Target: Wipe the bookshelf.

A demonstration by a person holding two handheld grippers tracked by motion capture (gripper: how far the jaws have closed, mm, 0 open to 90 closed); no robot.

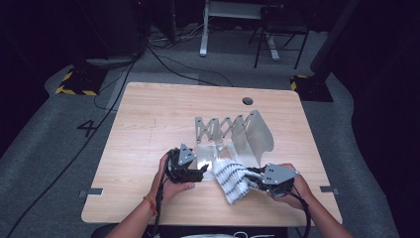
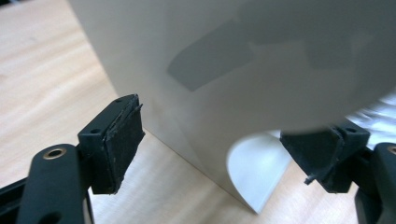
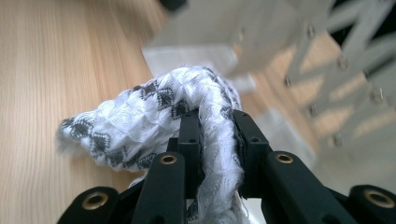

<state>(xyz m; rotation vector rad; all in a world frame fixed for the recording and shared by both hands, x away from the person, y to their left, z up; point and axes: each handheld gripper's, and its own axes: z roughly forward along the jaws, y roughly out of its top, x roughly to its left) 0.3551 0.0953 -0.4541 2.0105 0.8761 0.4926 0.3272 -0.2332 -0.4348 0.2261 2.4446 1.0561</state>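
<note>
Hands come in low over the near edge of the wooden table (image 1: 148,119), each holding a black gripper. On the left, the left gripper (image 1: 200,172) sits at the near left corner of a grey folding rack (image 1: 233,130), its jaws spread wide apart. In the left gripper view the left gripper (image 2: 224,154) has one pad (image 2: 122,140) on either side of a smooth grey panel (image 2: 243,70) that stands on edge on the wood; neither pad presses it — there is a clear gap at the left one.

In the middle, the rack stands opened out, its scissor lattice facing the far side and a curved panel at its right end.

To the right, a white cloth (image 1: 232,179) with dark grey zigzag marks lies bunched on the table just in front of the rack, touching its near edge. The right gripper (image 1: 253,174) has hold of it — in the right gripper view the right gripper (image 3: 218,135) has its jaws pressed together on a thick fold of the cloth (image 3: 140,121), the rest spilling left onto the wood.
</note>
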